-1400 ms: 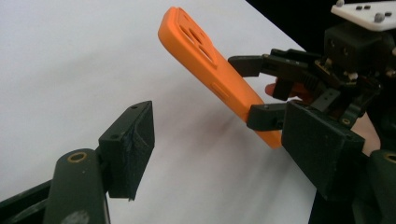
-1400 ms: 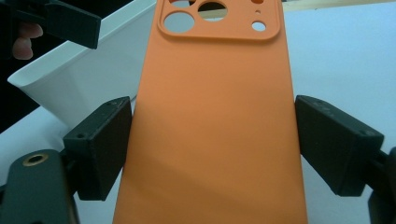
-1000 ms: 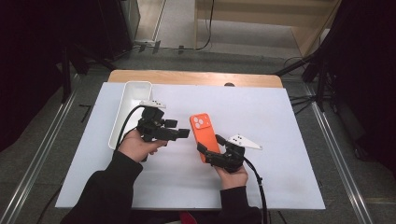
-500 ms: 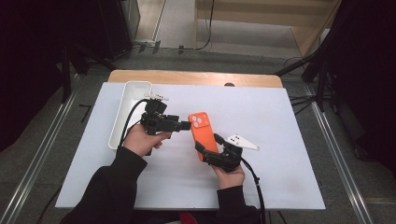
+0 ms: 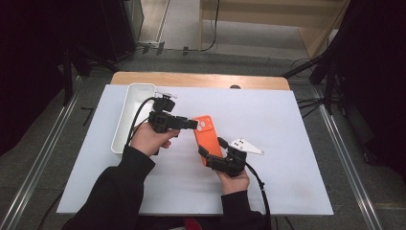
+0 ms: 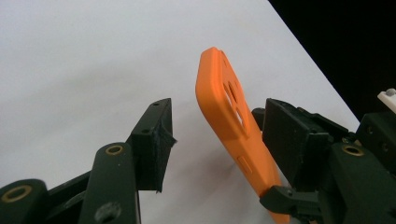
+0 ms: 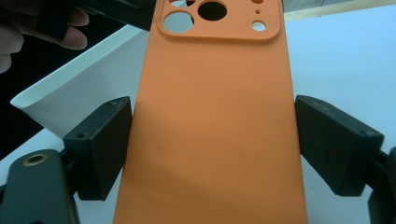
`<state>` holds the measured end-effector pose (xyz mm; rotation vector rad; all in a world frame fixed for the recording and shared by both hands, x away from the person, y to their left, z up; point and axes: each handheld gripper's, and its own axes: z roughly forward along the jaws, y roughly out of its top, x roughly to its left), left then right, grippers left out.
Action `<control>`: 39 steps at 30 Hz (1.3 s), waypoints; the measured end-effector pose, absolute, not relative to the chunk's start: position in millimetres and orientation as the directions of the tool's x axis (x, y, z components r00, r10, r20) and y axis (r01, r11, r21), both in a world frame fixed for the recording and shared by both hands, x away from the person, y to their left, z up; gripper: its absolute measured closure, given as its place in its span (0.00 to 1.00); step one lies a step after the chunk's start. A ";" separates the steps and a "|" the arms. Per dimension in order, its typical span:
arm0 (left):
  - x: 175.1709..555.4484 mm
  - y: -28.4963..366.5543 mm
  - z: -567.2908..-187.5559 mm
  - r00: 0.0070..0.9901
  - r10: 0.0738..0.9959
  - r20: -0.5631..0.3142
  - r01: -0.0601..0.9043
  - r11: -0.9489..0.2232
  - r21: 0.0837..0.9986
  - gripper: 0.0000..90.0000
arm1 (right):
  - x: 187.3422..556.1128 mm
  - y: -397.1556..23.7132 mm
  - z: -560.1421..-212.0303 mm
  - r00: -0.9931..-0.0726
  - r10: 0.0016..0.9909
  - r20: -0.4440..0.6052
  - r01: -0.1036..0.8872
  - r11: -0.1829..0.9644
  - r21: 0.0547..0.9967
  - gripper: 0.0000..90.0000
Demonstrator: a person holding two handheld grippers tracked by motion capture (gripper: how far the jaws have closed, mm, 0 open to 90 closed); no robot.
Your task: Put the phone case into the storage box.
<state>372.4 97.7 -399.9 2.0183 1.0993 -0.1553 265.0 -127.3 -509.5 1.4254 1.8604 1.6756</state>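
Observation:
An orange phone case (image 5: pixel 207 134) with camera holes is held tilted above the white table cover. My right gripper (image 5: pixel 211 146) is shut on its lower half; in the right gripper view both pads (image 7: pixel 100 147) press the case (image 7: pixel 210 116) by its long edges. My left gripper (image 5: pixel 191 124) comes in from the left at the case's camera-hole end. In the left gripper view the case (image 6: pixel 219 93) stands between the jaws of my left gripper (image 6: pixel 217 123), close to the right pad (image 6: pixel 289 140), with a gap to the left pad. These jaws have just been closing and stand open.
A long white tray (image 5: pixel 125 120) lies at the left of the table, behind the left hand, and its wall (image 7: pixel 79 88) is also seen in the right gripper view. A white sheet (image 5: pixel 297 143) covers the table, with a wooden edge (image 5: pixel 201 80) at the back.
The left gripper has shifted a little away from the person, up to the case's camera-hole end, and its jaws have narrowed around it. The right gripper and the case have kept still.

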 end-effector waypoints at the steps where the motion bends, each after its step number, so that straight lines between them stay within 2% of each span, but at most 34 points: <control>1: 373.8 97.2 -400.0 0.602 0.651 -0.462 0.756 -0.280 0.591 0.48 | 265.2 -127.0 -509.8 -0.485 0.776 0.402 0.481 -0.147 0.864 0.15; 11: 379.6 91.3 -399.3 0.575 0.665 -0.476 0.773 -0.251 0.583 0.51 | 264.9 -125.5 -509.1 -0.477 0.781 0.403 0.470 -0.161 0.868 0.15; 18: 383.6 88.9 -402.6 0.564 0.655 -0.502 0.784 -0.235 0.575 0.54 | 266.6 -124.7 -510.4 -0.474 0.763 0.440 0.480 -0.195 0.855 0.15; 27: 385.7 88.6 -404.1 0.542 0.664 -0.515 0.798 -0.215 0.564 0.63 | 266.1 -122.1 -510.6 -0.482 0.761 0.435 0.470 -0.194 0.861 0.15; 34: 384.6 86.9 -404.4 0.548 0.665 -0.507 0.790 -0.213 0.575 0.77 | 265.2 -121.0 -509.9 -0.483 0.767 0.423 0.456 -0.192 0.869 0.15; 39: 385.6 87.3 -405.0 0.542 0.658 -0.523 0.797 -0.204 0.569 0.79 | 265.1 -120.6 -510.0 -0.479 0.773 0.416 0.454 -0.187 0.871 0.15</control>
